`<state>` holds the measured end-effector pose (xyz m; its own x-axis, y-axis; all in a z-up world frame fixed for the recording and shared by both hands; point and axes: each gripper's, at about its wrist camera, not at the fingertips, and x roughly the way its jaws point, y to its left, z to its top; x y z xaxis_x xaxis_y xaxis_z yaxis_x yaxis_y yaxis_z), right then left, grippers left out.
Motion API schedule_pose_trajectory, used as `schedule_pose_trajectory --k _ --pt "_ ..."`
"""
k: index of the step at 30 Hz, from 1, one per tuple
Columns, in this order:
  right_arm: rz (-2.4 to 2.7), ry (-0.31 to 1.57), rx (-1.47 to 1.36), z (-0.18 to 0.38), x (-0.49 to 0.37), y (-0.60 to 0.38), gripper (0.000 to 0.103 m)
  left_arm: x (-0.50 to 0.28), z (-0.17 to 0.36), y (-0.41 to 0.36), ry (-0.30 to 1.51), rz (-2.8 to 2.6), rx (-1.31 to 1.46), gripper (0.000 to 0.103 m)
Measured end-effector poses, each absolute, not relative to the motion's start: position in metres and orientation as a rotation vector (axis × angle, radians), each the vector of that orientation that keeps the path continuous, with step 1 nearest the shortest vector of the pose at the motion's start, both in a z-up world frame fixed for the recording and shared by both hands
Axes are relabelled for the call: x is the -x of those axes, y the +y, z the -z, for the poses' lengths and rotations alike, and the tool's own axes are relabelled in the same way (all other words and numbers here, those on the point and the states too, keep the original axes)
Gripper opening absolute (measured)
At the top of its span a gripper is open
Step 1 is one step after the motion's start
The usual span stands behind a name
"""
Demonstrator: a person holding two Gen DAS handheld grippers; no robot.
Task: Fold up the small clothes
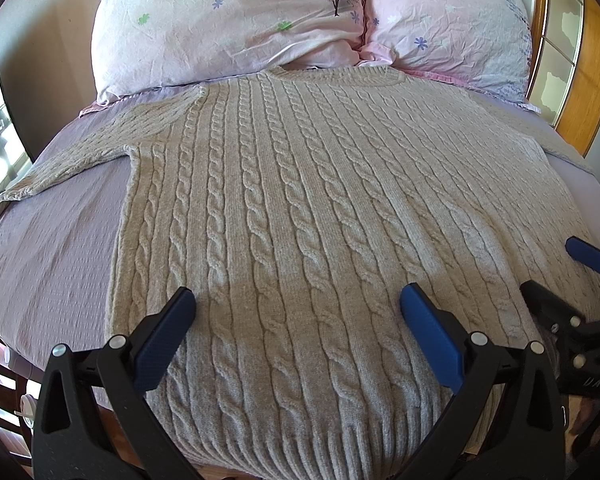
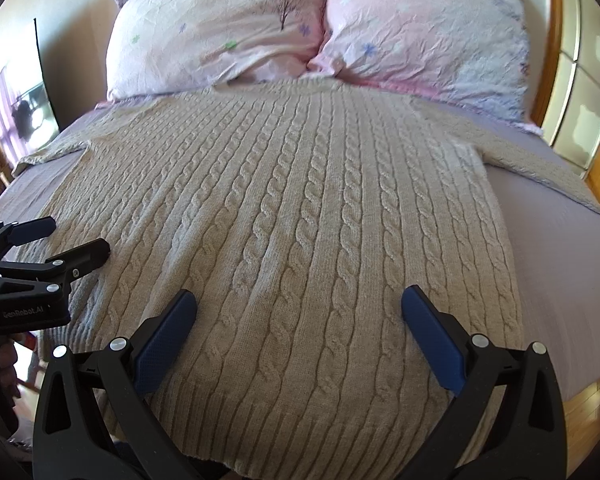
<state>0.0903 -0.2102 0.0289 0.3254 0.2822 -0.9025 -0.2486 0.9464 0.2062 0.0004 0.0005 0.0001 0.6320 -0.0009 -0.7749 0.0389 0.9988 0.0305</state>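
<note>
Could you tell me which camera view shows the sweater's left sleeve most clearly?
The left wrist view: the left sleeve lies in full, spread across the bedsheet out to its cuff. The right wrist view shows that sleeve only partly, foreshortened and blurred at the frame's edge.

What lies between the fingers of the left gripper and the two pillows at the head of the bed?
Only the cable-knit sweater, spread flat from hem to collar; nothing rests on it. The left wrist view shows this, from the left gripper up to the pillows.

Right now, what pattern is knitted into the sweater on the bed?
Vertical cable-knit columns in light beige, running neck to hem on the sweater; clearest in the left wrist view.
</note>
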Motion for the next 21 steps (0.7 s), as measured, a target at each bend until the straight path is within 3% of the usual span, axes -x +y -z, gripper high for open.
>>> schedule_pose_trajectory --k 7,14,18,21 --pt "0.073 1.364 -0.251 -0.028 -0.18 -0.328 0.102 -0.008 -0.006 0.005 0.99 0.125 -0.077 0.101" --pt "0.404 1.282 -0.873 0.015 -0.23 -0.522 0.101 -0.011 -0.04 0.049 0.956 0.072 0.072 0.101" --pt "0.567 1.182 -1.079 0.042 -0.239 -0.595 0.077 -0.005 -0.058 0.077 0.939 -0.014 0.103 0.101" --pt "0.631 1.124 -1.169 0.055 -0.24 -0.617 0.071 -0.001 -0.067 0.094 0.946 -0.069 0.105 0.101"
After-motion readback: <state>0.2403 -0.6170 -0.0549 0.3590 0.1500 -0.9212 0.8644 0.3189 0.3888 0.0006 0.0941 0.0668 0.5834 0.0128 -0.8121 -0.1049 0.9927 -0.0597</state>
